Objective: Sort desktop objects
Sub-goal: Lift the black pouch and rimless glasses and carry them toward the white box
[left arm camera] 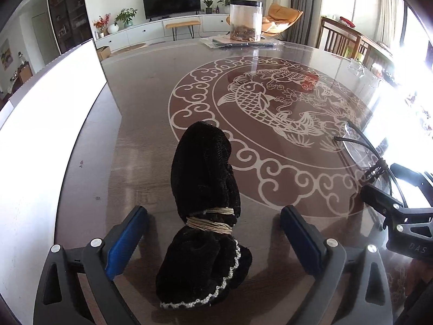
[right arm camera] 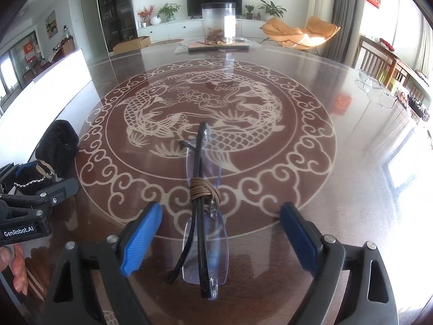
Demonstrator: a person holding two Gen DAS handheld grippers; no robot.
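Observation:
A black velvet pouch (left arm camera: 205, 178), bound round its middle with beige cord, lies on the glass-topped table (left arm camera: 151, 86) with a fish pattern. My left gripper (left arm camera: 213, 211) stands open astride it, its blue pads clear of the cloth on both sides. In the right wrist view, folded rimless glasses (right arm camera: 203, 233) with black arms, tied with brown cord, lie flat on the table. My right gripper (right arm camera: 222, 208) is open around them, pads apart from the frame. The pouch (right arm camera: 58, 146) and left gripper (right arm camera: 40, 178) also show at that view's left edge.
A clear jar (left arm camera: 245, 20) with a black lid stands on flat packets at the table's far side. A white board (left arm camera: 40, 135) runs along the left. A clear glass dish (right arm camera: 379, 92) sits at the right edge, wooden chairs (right arm camera: 379, 62) behind it.

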